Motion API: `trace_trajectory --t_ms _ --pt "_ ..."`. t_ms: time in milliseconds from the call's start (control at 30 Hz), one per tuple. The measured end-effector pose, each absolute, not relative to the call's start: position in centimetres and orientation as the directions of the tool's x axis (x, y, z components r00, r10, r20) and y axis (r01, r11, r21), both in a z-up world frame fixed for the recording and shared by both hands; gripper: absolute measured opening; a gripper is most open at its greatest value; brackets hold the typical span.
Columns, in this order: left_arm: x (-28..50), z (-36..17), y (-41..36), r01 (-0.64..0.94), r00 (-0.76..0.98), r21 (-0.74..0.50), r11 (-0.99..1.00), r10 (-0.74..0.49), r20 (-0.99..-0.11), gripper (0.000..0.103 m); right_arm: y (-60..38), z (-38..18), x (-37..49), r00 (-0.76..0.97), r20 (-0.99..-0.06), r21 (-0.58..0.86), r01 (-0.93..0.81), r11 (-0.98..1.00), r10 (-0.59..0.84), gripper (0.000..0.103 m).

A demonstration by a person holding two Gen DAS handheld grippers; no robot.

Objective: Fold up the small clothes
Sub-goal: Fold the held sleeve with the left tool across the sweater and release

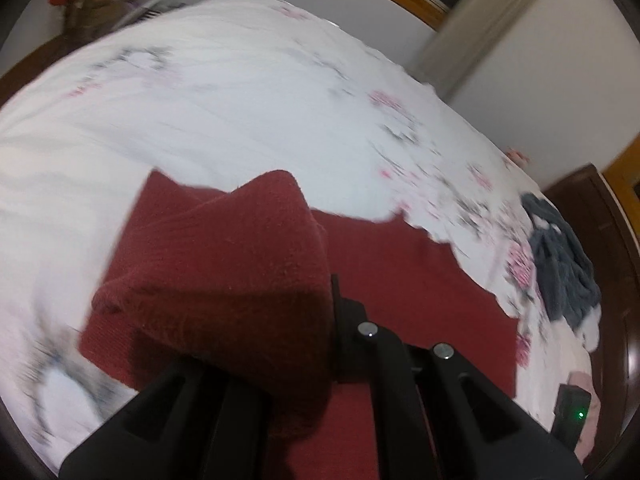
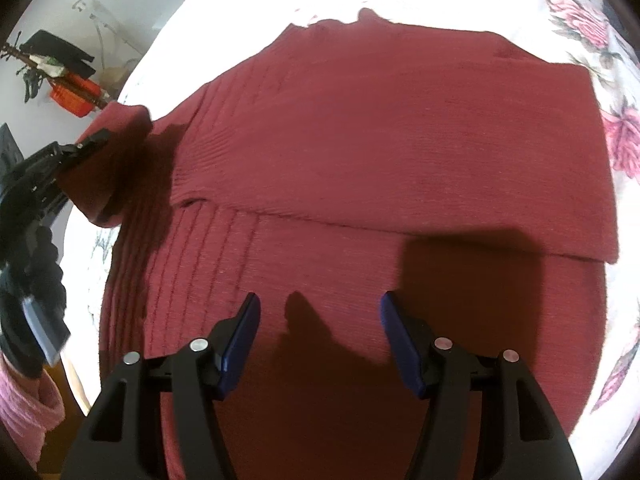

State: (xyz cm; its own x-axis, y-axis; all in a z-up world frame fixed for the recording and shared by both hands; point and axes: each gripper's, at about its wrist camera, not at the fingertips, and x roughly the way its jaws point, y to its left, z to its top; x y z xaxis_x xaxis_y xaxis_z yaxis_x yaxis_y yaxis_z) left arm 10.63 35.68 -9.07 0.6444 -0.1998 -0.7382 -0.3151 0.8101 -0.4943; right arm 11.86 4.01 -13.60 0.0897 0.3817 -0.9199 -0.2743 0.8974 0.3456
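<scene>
Left wrist view motion-blurred; right view sharp, bedspread (image 2: pixel 208 12) overexposed, hard shadows, fisheye-warped edges

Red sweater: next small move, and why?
Probably carry the lifted sleeve inward across the red sweater body. The left hand-held gripper is shut on it, raised off the bed, while the right hand-held gripper hovers open.

Left gripper (image 1: pixel 320 320): fingertips buried under a lifted fold of the red sweater (image 1: pixel 224 264); closure not visible.
Sweater: lower hem cut off by the bottom edge in the right wrist view.
Floral bedspread (image 1: pixel 224 92): pattern smeared by motion blur.
Dark grey garment (image 1: pixel 560 268): shape unclear.
Shelf clutter (image 2: pixel 60 76): too small to identify.
</scene>
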Motion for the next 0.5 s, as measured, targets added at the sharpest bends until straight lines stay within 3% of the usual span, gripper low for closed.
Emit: trace_trajectory --t_ms 367,500 --pt "12.1 -16.8 31.4 -0.381 0.516 -0.465 0.799 -0.234 -0.824 0.006 2.2 -14.3 12.4 0.082 -0.921 0.349 -0.256 0.901 0.38 0.063" --pt "11.6 -17.1 31.4 -0.359 0.522 -0.454 0.815 -0.228 -0.822 0.007 2.2 -14.9 12.5 0.072 -0.926 0.342 -0.259 0.903 0.371 0.063"
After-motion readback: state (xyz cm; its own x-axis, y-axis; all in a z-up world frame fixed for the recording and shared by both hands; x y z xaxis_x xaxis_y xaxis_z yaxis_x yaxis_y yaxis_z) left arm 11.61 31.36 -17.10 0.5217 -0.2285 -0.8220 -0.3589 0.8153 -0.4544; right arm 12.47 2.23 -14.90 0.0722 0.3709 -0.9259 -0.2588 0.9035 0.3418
